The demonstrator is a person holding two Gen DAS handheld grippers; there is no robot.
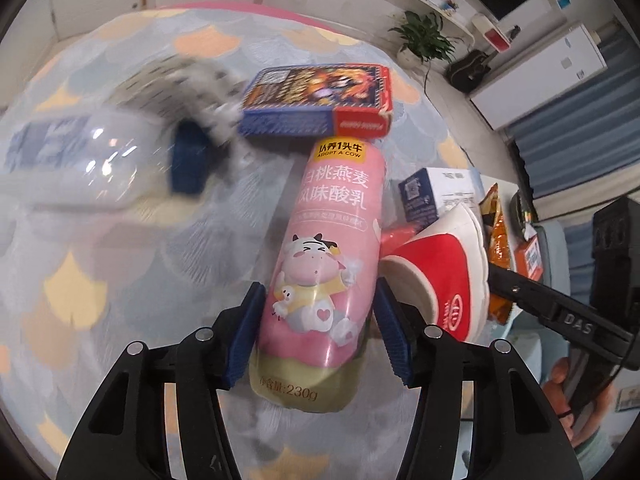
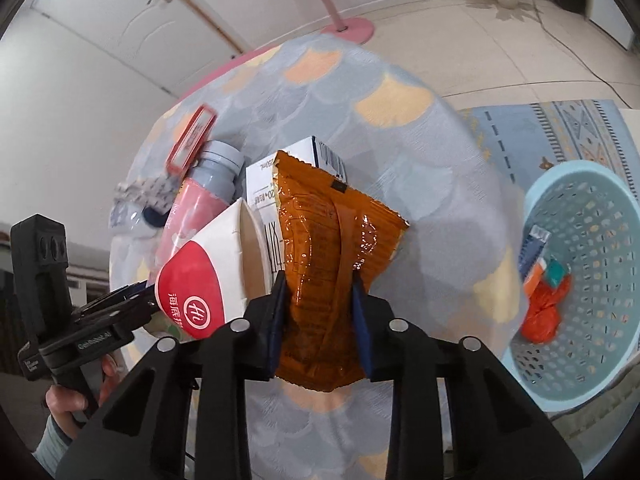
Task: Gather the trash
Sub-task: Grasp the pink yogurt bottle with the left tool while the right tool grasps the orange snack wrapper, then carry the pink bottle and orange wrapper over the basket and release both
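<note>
In your left wrist view, your left hand-held gripper (image 1: pixel 318 322) has its blue pads on either side of the pink yogurt bottle (image 1: pixel 326 264), which lies on the worktop (image 1: pixel 120 280) pointing away from you. The pads sit right at its sides, but you cannot tell for sure whether both press on it. Its far end meets a flat blue and red carton (image 1: pixel 320 100). To the left, a clear plastic bottle with a blue cap (image 1: pixel 100 164) and some grey patterned packaging (image 1: pixel 180 92) are badly blurred. To the right lies a red and white paper cup (image 1: pixel 436 268) on its side, with a white and blue milk carton (image 1: pixel 436 192) behind it. The other gripper (image 1: pixel 560 304) partly hides an orange snack bag (image 1: pixel 500 236).

In your right wrist view, your right hand-held gripper (image 2: pixel 320 312) is clamped narrowly on the near part of that orange snack bag (image 2: pixel 332 248), its foil squeezed between the pads. The bag covers much of the milk carton (image 2: pixel 296 164). Left of it lie the paper cup (image 2: pixel 212 268) and the yogurt bottle (image 2: pixel 200 200), mostly hidden. Far right, on the floor, a light blue basket (image 2: pixel 580 272), cut off by the frame edge, already holds some wrappers (image 2: pixel 542 296).
</note>
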